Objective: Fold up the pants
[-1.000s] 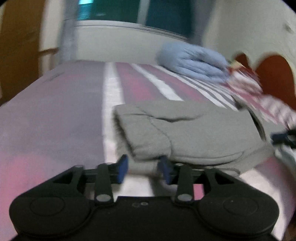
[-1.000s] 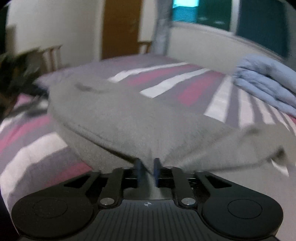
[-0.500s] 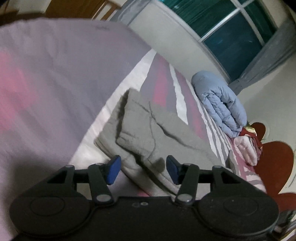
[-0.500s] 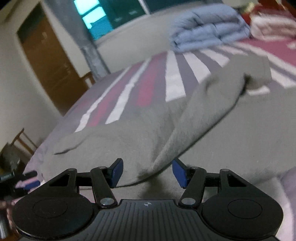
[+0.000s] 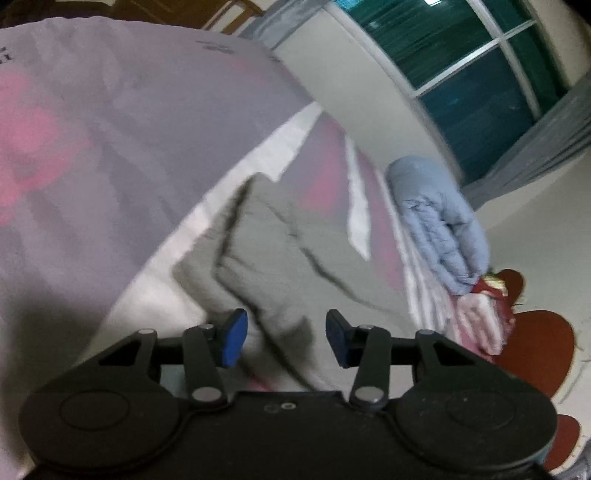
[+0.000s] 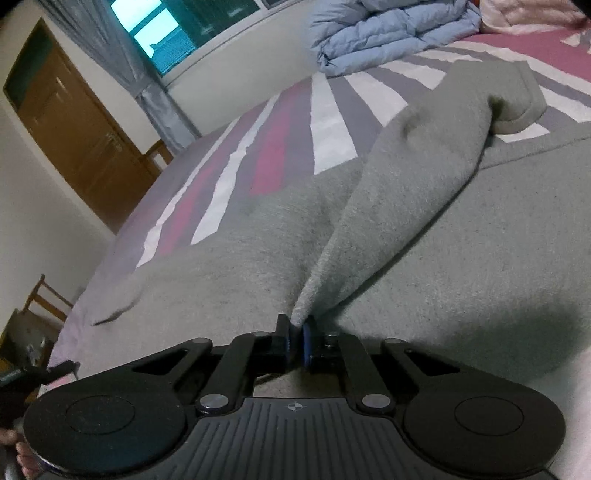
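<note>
Grey pants (image 5: 295, 266) lie partly folded on a striped bed (image 5: 110, 147). In the left wrist view my left gripper (image 5: 282, 341) is open, its blue pads either side of the near corner of the pants, holding nothing. In the right wrist view my right gripper (image 6: 296, 338) is shut on a pinched ridge of the grey pants (image 6: 406, 206), which rises from the jaws as a raised fold; a cuff end curls over at the far right.
A folded light-blue duvet (image 5: 439, 221) lies at the head of the bed, also in the right wrist view (image 6: 388, 33). Pink folded bedding (image 5: 480, 321) sits beside a red headboard (image 5: 535, 343). A wooden door (image 6: 74, 129) and chairs stand at left.
My right gripper was shut on the fabric a second ago, opened half a second ago, and has now shut on a fold of the pants. My left gripper stays open and has shifted only slightly.
</note>
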